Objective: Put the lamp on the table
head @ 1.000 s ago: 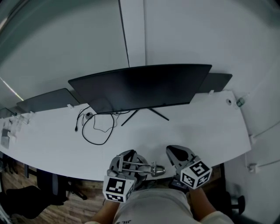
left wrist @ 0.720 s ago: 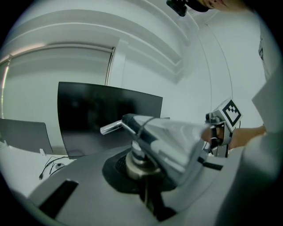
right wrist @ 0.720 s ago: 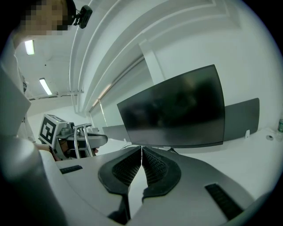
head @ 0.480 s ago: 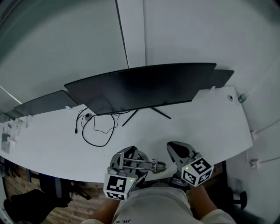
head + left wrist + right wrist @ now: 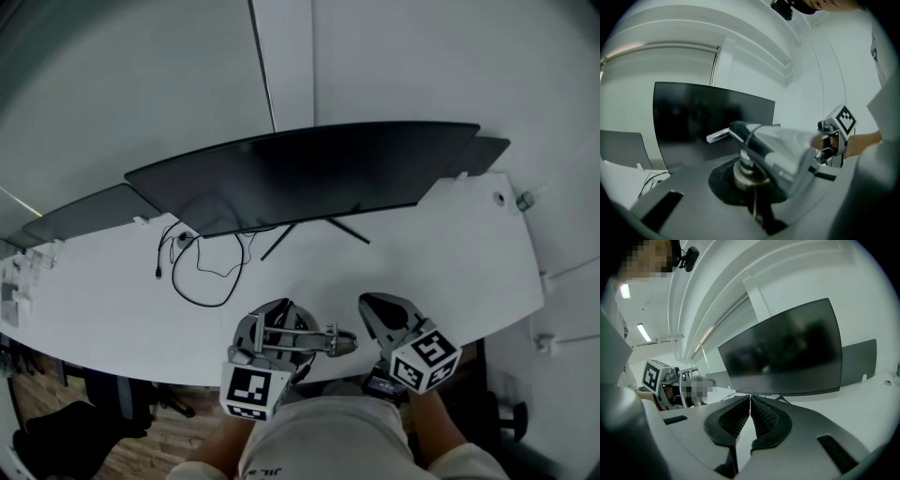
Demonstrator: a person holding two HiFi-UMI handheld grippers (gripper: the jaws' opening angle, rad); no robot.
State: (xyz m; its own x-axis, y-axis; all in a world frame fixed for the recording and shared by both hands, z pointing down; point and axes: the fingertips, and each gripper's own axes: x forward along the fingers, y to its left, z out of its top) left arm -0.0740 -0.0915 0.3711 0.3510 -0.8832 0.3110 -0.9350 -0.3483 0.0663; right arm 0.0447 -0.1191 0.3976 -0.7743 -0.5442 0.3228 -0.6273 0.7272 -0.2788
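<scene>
Two grippers sit low by the near edge of the white table (image 5: 450, 258), one in each of my hands, side by side and a little apart. My left gripper (image 5: 274, 326) has its jaws drawn narrow and clamped on the lamp (image 5: 319, 339), a small chrome piece. Its round neck is pinched between my black pads, and its shiny body and a thin rod reach across toward my right gripper (image 5: 377, 307). From above, the lamp shows over the table's front strip, but I cannot tell whether it touches the top. My right gripper's jaws are closed, the ribbed pads meeting at their tips with nothing gripped. Both grippers point toward the wide curved monitor (image 5: 300, 173), dark and standing on splayed legs at the back of the table. A black cable (image 5: 202, 277) lies in a loose loop on the tabletop, left of the monitor's legs and well ahead of my left gripper
</scene>
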